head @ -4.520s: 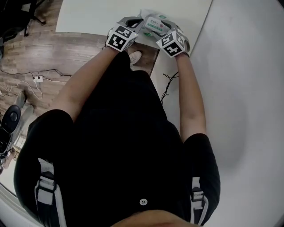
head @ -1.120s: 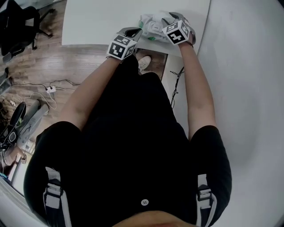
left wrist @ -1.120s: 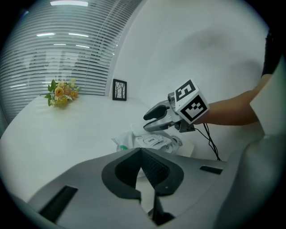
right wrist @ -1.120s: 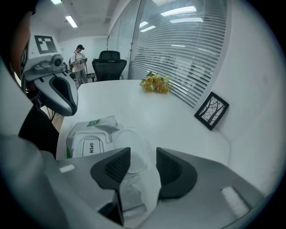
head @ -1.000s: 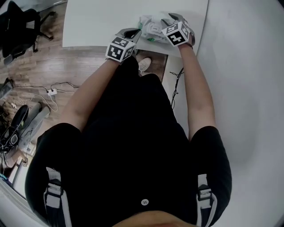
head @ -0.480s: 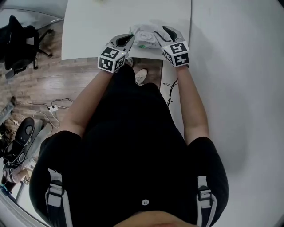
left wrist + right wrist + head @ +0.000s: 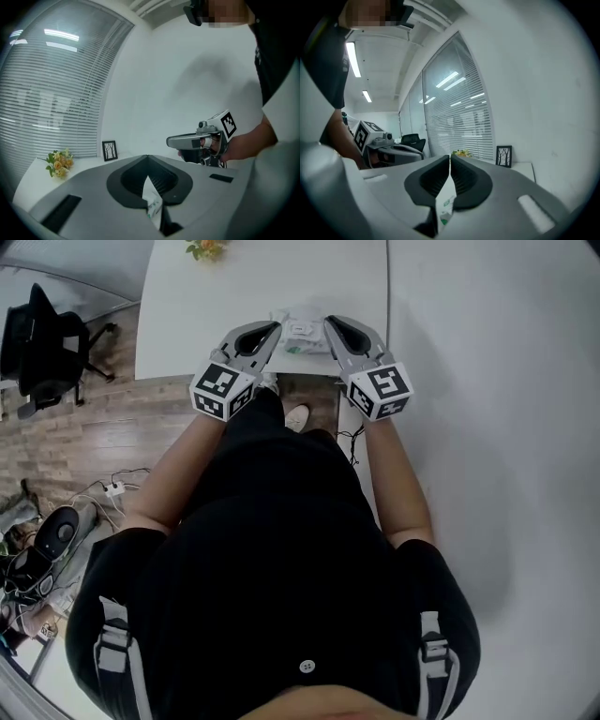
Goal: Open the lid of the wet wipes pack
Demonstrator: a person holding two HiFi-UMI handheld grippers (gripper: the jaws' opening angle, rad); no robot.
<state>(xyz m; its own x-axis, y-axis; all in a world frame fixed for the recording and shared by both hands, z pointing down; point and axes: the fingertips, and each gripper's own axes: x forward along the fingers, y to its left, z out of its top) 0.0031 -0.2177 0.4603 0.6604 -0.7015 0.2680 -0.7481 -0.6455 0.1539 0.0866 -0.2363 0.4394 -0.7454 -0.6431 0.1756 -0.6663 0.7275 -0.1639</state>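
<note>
Pinching wet wipes pack: left tool, just-closed right tool.

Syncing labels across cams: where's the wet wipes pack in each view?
Head view: wet wipes pack top centre, between left gripper and right gripper.
Left gripper view: pack bottom centre, an edge pinched in the left gripper's shut jaws.
Right gripper view: pack bottom centre, an edge in the right gripper's jaws, just closed on it.
Shared landmark: yellow flowers, in all three.
</note>
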